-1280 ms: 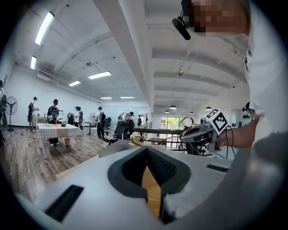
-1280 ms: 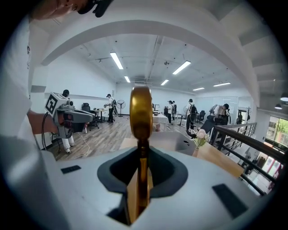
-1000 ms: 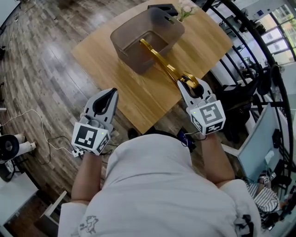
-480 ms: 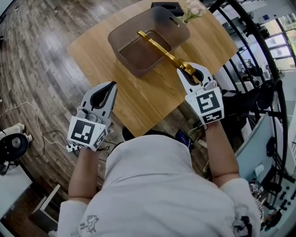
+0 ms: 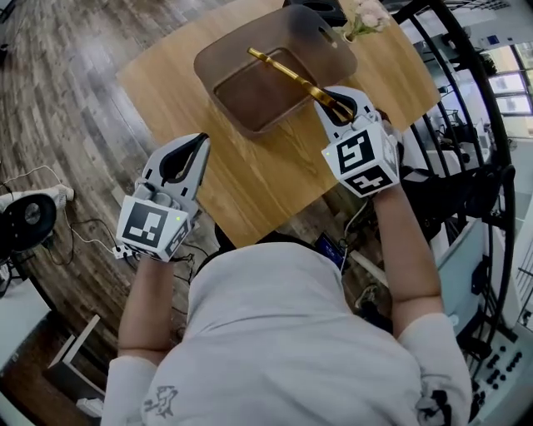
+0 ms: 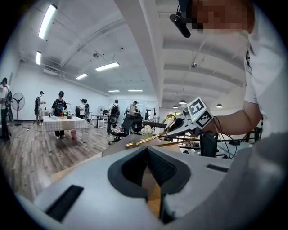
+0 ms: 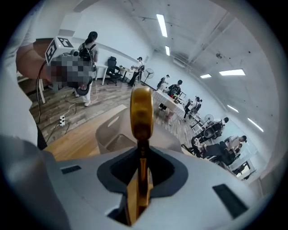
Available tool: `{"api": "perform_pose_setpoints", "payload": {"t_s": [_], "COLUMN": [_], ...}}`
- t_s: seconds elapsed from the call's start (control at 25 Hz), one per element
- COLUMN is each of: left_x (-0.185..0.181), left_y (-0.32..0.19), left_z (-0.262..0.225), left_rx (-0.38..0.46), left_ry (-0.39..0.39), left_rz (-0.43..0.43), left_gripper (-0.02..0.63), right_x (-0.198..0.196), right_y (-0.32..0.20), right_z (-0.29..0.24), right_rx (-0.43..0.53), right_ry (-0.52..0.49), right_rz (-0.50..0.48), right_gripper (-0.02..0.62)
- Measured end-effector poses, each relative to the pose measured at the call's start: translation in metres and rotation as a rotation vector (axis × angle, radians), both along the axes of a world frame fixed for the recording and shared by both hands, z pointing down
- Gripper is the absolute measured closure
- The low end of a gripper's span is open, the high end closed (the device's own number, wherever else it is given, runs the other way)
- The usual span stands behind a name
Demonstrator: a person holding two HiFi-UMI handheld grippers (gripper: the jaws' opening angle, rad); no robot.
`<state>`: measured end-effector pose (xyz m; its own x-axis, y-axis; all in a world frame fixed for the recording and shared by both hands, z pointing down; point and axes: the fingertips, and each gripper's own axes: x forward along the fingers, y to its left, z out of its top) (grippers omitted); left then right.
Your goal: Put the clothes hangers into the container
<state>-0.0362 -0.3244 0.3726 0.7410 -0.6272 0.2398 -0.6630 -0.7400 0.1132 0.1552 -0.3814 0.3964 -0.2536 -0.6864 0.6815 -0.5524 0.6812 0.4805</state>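
Seen from above, a person in a white shirt (image 5: 283, 333) stands at the corner of a wooden table (image 5: 250, 179), holding a gripper in each hand. A brown, see-through container (image 5: 229, 104) with an open top sits on the table ahead of them.

The right gripper (image 5: 336, 98) is clamped on a gold hanger (image 5: 287, 71), pinching it near the hook end. The gripper sits at the container's near right rim. From there the hanger stretches diagonally away and to the left, across the open top of the container. Whether it touches the container cannot be told. In the right gripper view, the gold bar runs upright between the two pads, which press on it from both sides, and the container shows just beyond.

The left gripper (image 5: 200, 143) is over the table's near left edge, well apart from the container. Its jaws are closed together with nothing between them; its own view shows only bare wood through the small gap behind the tips.

A bunch of pale flowers (image 5: 366, 17) stands at the far side of the table. Wood flooring (image 5: 67, 100) surrounds the table. Both gripper views show a large, bright room with other people at tables in the distance.
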Motion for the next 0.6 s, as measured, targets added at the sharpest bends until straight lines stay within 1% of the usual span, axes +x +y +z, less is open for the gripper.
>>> {"api": "perform_pose_setpoints", "payload": {"t_s": [0.36,0.6], "left_x": [0.0,-0.004], "left_y": [-0.028,-0.036], "left_z": [0.015,0.025], "left_rx": [-0.013,-0.027], "left_ry": [-0.012,-0.011], "left_rz": [-0.056,-0.094], "left_gripper": [0.6,0.6], "right_x": [-0.006,-0.015], "right_y": [-0.051,-0.08], "right_z": [0.049,0.082], "right_rx": [-0.103,-0.102], "right_ry": [0.243,0.41], "right_rz": [-0.083,-0.146], "right_gripper": [0.522,0.522]}}
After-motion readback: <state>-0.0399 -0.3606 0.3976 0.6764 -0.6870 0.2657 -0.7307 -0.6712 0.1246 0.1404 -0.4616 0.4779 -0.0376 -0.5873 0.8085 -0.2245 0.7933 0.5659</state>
